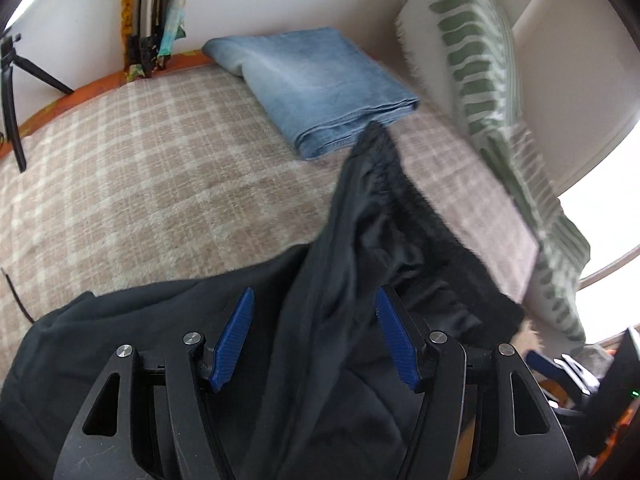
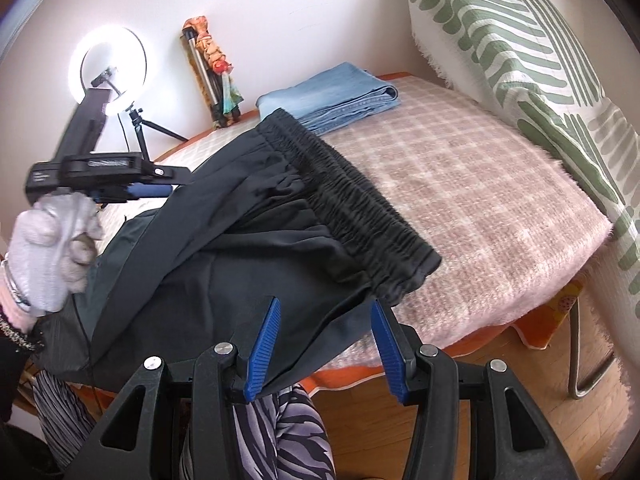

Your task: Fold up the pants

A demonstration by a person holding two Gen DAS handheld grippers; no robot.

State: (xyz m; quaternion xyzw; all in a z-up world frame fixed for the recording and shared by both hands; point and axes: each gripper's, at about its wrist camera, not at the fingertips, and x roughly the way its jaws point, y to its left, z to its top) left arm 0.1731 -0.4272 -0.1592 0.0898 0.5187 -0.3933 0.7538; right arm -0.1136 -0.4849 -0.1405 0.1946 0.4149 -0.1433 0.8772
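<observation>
Laying-out step of the fold, I judge: black pants (image 2: 256, 248) drape between both my grippers, elastic waistband (image 2: 352, 200) just ahead of my right gripper (image 2: 324, 344), left gripper (image 1: 316, 336) likewise released, pads clear of cloth; next, pinch waistband corners.

The right tool (image 2: 324, 344) points down over the near edge of the bed (image 2: 500, 216), its blue pads (image 2: 264, 344) standing apart with black fabric passing between them, not pinched. The black pants (image 2: 248, 248) lie over the near left part of the bed, the gathered waistband (image 2: 360, 204) running diagonally across the checked blanket. At the far edge rest folded jeans (image 2: 332, 92). A gloved hand (image 2: 48, 248) at the left holds the left tool (image 2: 132, 188) above the pants. A striped pillow (image 2: 520, 52) leans along the right edge.
</observation>
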